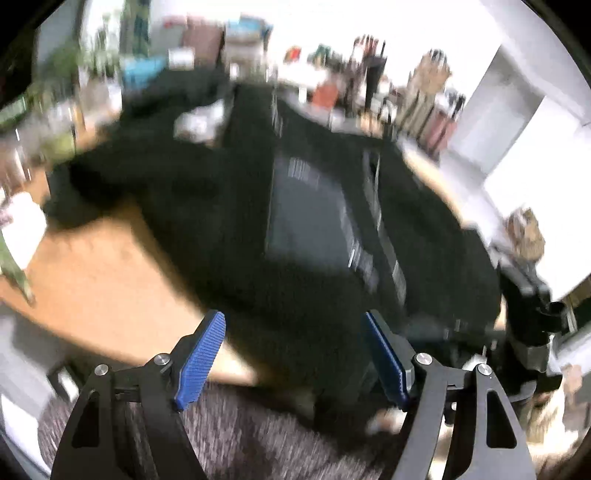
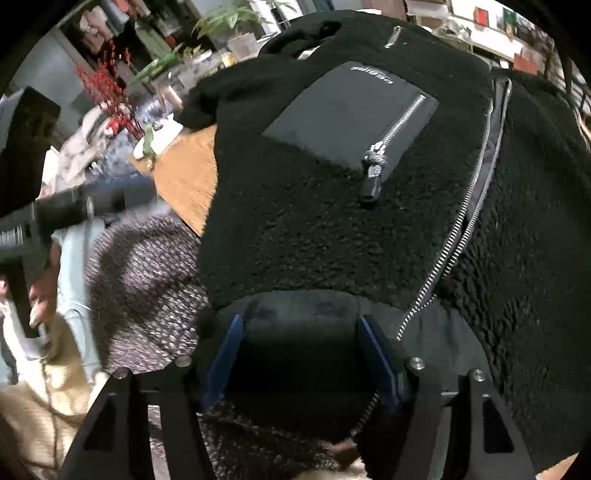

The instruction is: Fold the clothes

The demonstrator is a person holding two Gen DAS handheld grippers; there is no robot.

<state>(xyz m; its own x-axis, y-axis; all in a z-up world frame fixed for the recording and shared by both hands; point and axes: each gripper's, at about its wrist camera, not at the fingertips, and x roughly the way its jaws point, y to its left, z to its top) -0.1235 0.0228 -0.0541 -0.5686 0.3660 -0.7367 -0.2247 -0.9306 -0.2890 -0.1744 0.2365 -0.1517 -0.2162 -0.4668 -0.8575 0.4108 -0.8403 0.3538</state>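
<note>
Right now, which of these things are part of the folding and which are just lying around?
Part of the job:
black fleece jacket
right gripper, its fingers open around the hem
left gripper, open

Lying about:
grey knitted garment
plants
red berry sprigs
wooden table

A short line of pale lettering [image 2: 370, 74] is showing along the top edge of the smooth chest pocket [image 2: 343, 114] on the black fleece jacket [image 2: 295, 229] in the right wrist view. It is sitting upside down to the camera and is too small to make out letter by letter. In the left wrist view everything is blurring, and no text, number or sign is readable there.
</note>
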